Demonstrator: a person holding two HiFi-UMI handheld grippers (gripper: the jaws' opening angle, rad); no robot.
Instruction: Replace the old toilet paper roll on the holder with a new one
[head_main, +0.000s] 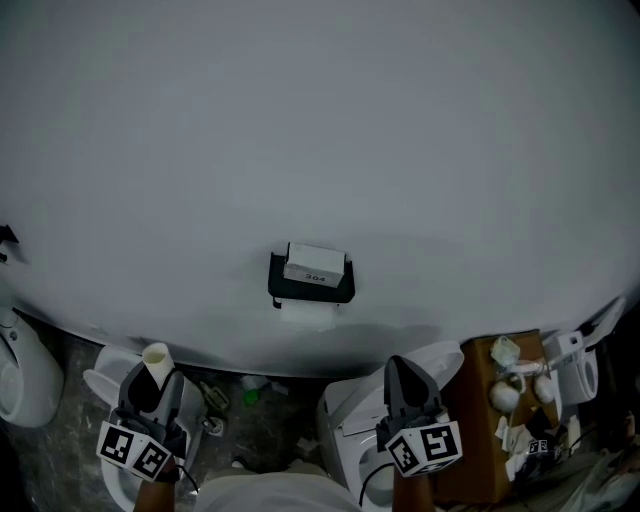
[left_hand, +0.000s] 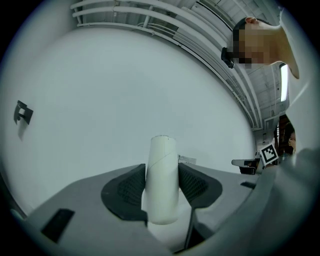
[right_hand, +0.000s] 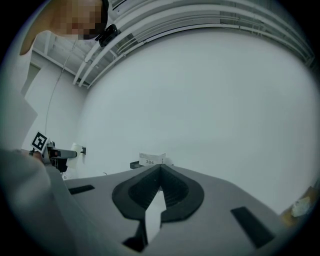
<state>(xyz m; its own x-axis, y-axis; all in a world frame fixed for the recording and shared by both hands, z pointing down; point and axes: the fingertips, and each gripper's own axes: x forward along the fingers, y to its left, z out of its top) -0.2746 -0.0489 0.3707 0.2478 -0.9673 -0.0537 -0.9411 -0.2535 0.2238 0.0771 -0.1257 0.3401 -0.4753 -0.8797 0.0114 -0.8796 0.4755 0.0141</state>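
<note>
My left gripper (head_main: 151, 384) is shut on an empty cardboard tube (head_main: 156, 359), pale and upright, at the lower left of the head view. In the left gripper view the tube (left_hand: 161, 181) stands between both ribbed pads (left_hand: 126, 188). On the white wall ahead hangs a black paper holder (head_main: 311, 283) with a white label; white paper (head_main: 308, 316) shows under its cover. My right gripper (head_main: 401, 368) is shut and empty, below and right of the holder. In the right gripper view its jaws (right_hand: 160, 169) meet, with the holder (right_hand: 150, 161) just beyond them.
White toilets stand low against the wall: one at the far left (head_main: 28, 378), one under my left gripper (head_main: 108, 372), one by my right gripper (head_main: 352, 428). A brown stand (head_main: 484, 440) with white odds and ends is at the lower right. A small black bracket (head_main: 7, 240) is on the wall at left.
</note>
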